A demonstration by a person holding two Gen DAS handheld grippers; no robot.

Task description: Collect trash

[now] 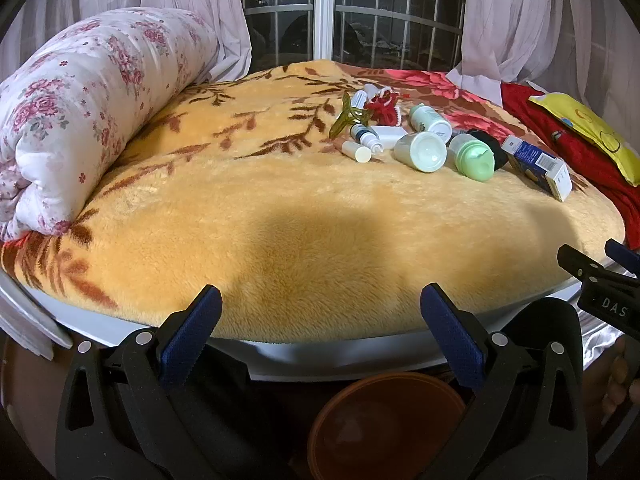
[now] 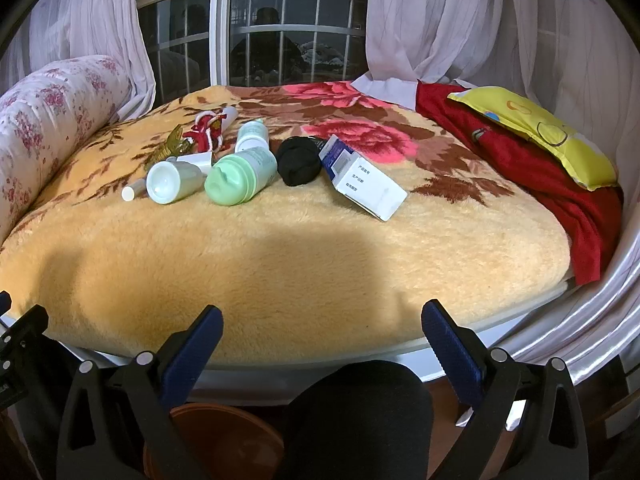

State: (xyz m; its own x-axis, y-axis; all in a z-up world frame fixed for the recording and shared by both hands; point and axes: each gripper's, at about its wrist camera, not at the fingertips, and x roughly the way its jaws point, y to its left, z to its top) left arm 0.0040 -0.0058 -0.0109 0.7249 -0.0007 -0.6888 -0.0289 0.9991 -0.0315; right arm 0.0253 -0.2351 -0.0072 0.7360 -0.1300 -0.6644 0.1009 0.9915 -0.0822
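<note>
A pile of trash lies on the far side of the bed: a green-capped bottle [image 1: 476,158] [image 2: 240,178], a white-capped bottle [image 1: 422,151] [image 2: 174,180], a blue and white carton [image 1: 538,164] [image 2: 360,178], a black wad [image 2: 299,160], small tubes [image 1: 356,151] and a red string bundle [image 1: 386,108] [image 2: 206,132]. My left gripper [image 1: 320,304] is open and empty at the bed's near edge. My right gripper [image 2: 322,320] is open and empty there too. A brown bin [image 1: 386,428] [image 2: 216,440] stands on the floor below.
A yellow fleece blanket [image 1: 280,220] [image 2: 280,248] covers the bed. A rolled floral quilt [image 1: 80,112] [image 2: 44,116] lies at the left. A red cloth [image 2: 540,176] and a yellow pillow [image 2: 536,132] lie at the right. A window and curtains stand behind.
</note>
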